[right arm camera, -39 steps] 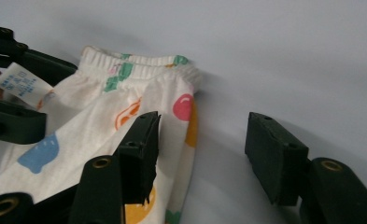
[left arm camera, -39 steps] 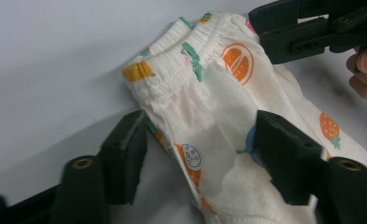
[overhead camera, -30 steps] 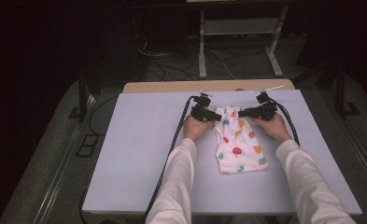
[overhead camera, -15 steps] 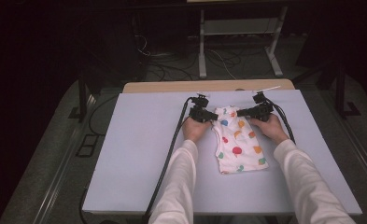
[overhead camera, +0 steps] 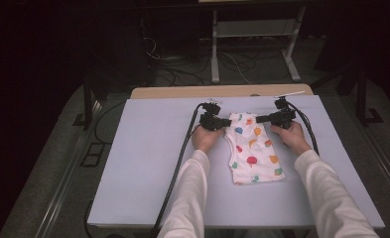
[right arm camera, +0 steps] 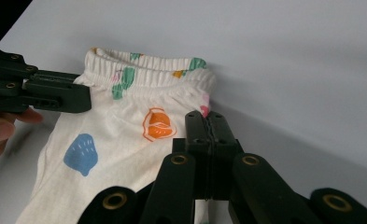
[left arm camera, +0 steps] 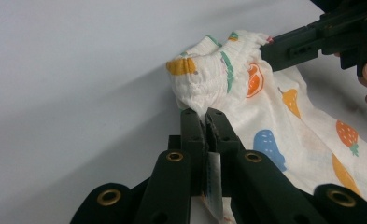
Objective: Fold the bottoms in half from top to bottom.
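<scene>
Around the pale lavender table top there is dark floor with loose cables and the legs of a metal stand beyond the far edge; a wooden board peeks out from under the sheet there. Nothing on the table crowds the work. The 2 black cords trail back along the person's white sleeves.

The little pair of shorts is soft white cotton, printed with bright fruit and shell shapes, with a gathered elastic waistband. It lies flat near the table's middle, waistband toward the far edge, legs toward the person.

The left gripper is pinched tight on the waistband's left corner, cloth bunched between its jaws. The right gripper is clamped on the right corner of the same band, jaws pressed together over the fabric edge.
</scene>
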Available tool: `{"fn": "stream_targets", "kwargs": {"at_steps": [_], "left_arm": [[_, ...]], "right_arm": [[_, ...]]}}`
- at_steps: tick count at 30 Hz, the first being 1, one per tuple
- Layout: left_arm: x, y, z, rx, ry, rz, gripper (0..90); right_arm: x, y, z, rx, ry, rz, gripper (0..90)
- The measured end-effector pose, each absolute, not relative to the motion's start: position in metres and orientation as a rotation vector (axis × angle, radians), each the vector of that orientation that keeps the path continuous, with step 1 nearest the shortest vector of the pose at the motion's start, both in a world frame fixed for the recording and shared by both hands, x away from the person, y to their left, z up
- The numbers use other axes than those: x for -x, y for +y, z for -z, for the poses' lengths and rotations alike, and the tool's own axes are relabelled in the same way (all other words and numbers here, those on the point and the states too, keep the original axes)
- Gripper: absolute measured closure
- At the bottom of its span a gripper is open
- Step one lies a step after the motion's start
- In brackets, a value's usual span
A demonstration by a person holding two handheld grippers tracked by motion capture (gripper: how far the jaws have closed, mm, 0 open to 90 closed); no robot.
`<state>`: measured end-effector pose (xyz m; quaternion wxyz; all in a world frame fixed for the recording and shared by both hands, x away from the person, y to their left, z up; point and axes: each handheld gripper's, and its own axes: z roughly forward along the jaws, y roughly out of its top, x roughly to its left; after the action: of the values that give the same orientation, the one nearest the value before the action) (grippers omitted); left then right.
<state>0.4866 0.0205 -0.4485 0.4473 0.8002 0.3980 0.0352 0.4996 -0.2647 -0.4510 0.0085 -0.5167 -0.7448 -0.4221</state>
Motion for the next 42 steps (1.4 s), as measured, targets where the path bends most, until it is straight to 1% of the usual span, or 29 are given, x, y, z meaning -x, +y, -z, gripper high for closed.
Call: {"fn": "stream_targets", "kwargs": {"at_steps": [9,15,20,28,34,42], "left_arm": [[-0.474,0.021,0.438,-1.954,0.901,-0.165,86.6],[-0.472,0.021,0.432,-1.925,0.89,-0.164,86.6],[-0.469,0.018,0.428,-1.931,0.859,-0.198,86.6],[-0.463,0.016,0.419,-1.923,0.829,-0.194,86.6],[-0.455,0.012,0.422,-1.91,0.818,-0.174,86.6],[-0.446,0.02,0.419,-1.88,0.818,-0.16,86.6]], "right_arm": [[-0.485,-0.265,0.439,1.606,-2.353,1.458,87.8],[-0.477,-0.268,0.43,1.591,-2.359,1.514,87.8],[-0.472,-0.271,0.427,1.592,-2.356,1.538,87.8],[-0.461,-0.277,0.428,1.585,-2.326,1.614,87.8],[-0.451,-0.282,0.423,1.572,-2.298,1.673,87.9],[-0.438,-0.283,0.423,1.541,-2.293,1.699,87.9]]}}
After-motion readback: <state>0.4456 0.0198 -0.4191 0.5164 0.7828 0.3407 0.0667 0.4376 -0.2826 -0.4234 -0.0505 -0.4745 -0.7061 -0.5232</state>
